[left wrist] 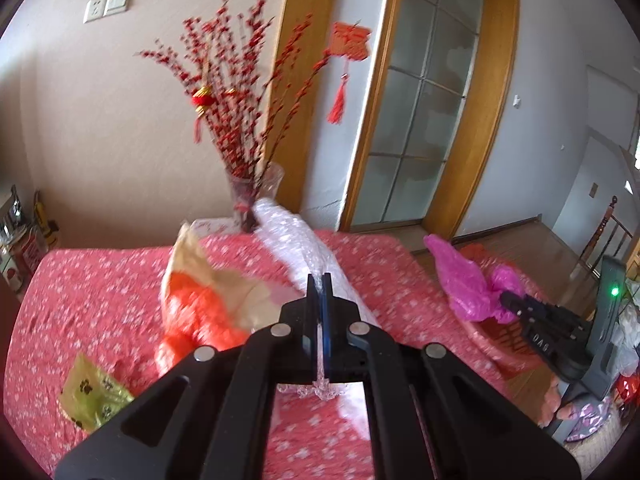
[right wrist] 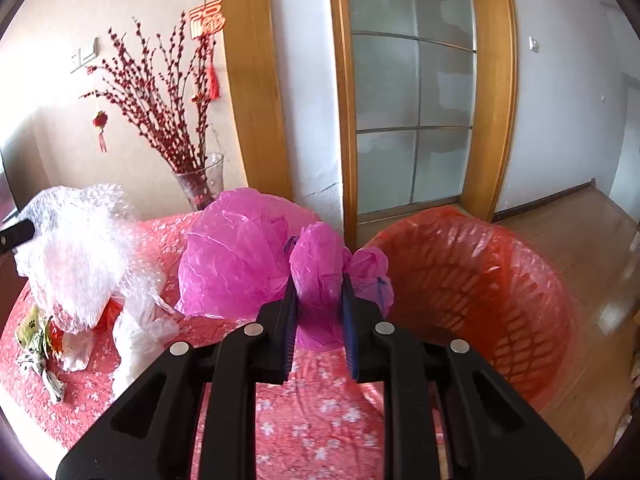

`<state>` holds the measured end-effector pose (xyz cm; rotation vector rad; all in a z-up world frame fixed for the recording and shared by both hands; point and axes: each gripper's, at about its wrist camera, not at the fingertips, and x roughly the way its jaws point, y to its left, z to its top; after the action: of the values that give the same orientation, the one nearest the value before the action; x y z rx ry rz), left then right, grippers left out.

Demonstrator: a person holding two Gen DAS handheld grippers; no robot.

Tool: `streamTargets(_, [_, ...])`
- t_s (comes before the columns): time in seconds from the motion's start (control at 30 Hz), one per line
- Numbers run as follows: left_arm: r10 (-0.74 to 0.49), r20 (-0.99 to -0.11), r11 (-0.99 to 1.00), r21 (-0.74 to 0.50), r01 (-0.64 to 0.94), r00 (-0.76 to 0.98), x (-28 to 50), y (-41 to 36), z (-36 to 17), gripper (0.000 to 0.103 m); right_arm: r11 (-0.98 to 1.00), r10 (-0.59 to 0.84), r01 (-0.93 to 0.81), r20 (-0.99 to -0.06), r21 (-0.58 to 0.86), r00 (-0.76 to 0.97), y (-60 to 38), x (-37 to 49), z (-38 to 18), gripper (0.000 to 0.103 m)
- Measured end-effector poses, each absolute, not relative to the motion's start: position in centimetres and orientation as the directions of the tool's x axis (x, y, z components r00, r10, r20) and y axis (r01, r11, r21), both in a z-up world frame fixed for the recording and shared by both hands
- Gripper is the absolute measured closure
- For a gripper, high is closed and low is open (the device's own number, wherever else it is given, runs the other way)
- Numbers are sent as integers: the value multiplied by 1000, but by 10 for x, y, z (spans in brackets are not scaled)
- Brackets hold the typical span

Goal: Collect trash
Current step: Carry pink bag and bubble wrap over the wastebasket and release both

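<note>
My left gripper (left wrist: 319, 286) is shut on a sheet of clear bubble wrap (left wrist: 304, 248) and holds it up above the red flowered tablecloth (left wrist: 100, 288); the wrap also shows in the right wrist view (right wrist: 76, 248). My right gripper (right wrist: 319, 280) is shut on a crumpled magenta plastic bag (right wrist: 240, 248), held over the table edge just left of the red trash basket (right wrist: 480, 292) lined with a red bag. In the left wrist view the magenta bag (left wrist: 468, 280) hangs over that basket (left wrist: 504, 340).
On the table lie an orange and beige bag (left wrist: 200, 300), a yellow-green paw-print wrapper (left wrist: 90, 394), white plastic bags (right wrist: 136, 332) and a crumpled wrapper (right wrist: 40, 360). A glass vase of red branches (right wrist: 200, 180) stands at the table's back. Wooden floor (right wrist: 592, 248) lies right.
</note>
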<state>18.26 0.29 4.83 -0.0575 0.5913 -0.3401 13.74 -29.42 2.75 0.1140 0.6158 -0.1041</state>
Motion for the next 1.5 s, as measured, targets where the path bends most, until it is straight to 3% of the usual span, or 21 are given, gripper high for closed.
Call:
streamTargets(0.53, [-471,-446,875,-124,468,761,179,-95,101,100,968,-148,235,-558,86,816,-351,116,43,83])
streamTargets(1.1, [-632,-438,758,-177,628,639,174,-203,94,100,898,-306,429,-559,100,771,-434,87,52,83])
streamTargets(1.5, [-666,-479,719,-209,663,572,180,-250,59,100,880,-314,458,-565,130,763,-458,87,40,82])
